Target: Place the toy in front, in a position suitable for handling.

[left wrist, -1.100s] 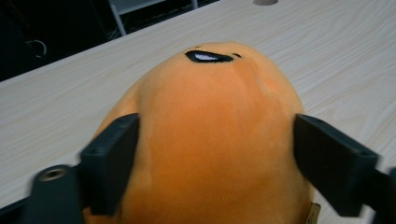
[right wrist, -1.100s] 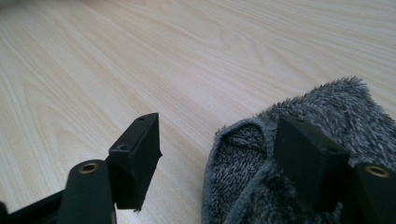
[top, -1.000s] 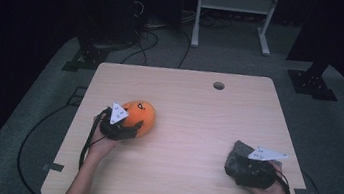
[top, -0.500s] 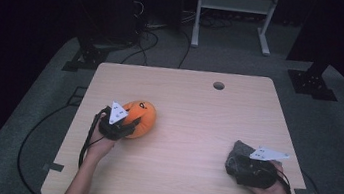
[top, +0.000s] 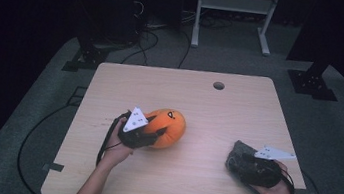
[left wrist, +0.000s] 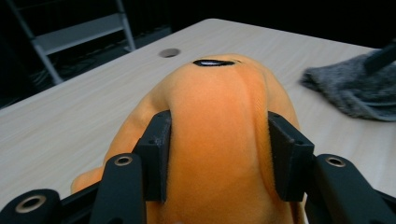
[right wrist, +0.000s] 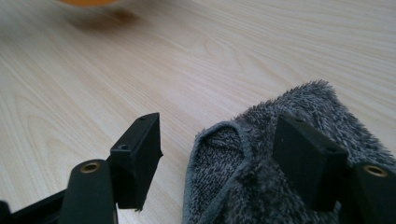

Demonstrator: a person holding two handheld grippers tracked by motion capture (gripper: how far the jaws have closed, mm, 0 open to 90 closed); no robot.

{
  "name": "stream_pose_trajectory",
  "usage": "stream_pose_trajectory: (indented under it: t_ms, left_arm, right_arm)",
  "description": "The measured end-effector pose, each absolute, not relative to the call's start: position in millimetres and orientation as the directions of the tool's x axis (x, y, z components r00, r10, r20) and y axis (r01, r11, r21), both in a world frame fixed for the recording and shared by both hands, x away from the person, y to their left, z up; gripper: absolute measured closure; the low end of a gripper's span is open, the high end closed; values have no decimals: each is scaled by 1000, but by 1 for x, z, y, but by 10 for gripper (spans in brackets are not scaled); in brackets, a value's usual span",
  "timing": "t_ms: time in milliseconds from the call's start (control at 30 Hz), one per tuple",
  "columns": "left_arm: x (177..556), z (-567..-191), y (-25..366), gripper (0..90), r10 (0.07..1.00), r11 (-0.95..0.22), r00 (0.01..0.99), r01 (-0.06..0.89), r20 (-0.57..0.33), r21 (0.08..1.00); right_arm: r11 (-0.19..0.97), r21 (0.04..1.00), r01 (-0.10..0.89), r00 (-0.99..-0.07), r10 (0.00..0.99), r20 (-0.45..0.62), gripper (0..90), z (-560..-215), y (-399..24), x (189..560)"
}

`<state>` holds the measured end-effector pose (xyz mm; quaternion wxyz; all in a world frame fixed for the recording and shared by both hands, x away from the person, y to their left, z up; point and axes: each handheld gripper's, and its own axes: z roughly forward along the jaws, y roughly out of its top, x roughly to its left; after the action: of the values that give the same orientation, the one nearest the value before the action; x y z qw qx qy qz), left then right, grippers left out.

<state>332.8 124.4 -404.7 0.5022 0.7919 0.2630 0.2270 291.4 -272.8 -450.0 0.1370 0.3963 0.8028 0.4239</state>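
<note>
- The left claw (left wrist: 217,154) is clamped on the orange plush toy (left wrist: 219,121), its jaws pressing both flanks, at the counter's (top: 238,111) left-middle.
- The right claw (right wrist: 224,158) stands apart, one jaw resting on the grey cloth (right wrist: 280,154), the other over bare counter.

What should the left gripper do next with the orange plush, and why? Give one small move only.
Probably lift a little higher. The left gripper is clamped on the orange plush toy, pads pressed into its sides, so the grip looks secure, and the grey cloth lies well apart.
</note>
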Motion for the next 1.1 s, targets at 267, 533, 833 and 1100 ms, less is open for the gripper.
stream_pose_trajectory:
  t_ms: [267, 533, 833, 1100]
  left_arm:
    - [324, -411, 93, 475, 578, -412, 808, 174, 109, 895]
    - [315, -417, 68, 471, 512, -437, 853, 152, 106, 887]
    - [313, -427, 59, 463, 479, -458, 872, 147, 104, 877]
    - [312, -425, 61, 312, 451, -455, 889, 148, 84, 878]
  right_arm:
    - [328, 787, 522, -643, 757, 111, 310, -450, -275, 292]
    - [326, 788, 522, -640, 760, 109, 310, -449, -275, 292]
    - [321, 789, 524, -635, 765, 110, 310, -449, -277, 292]
    - [319, 788, 526, -631, 768, 110, 310, -449, -277, 292]
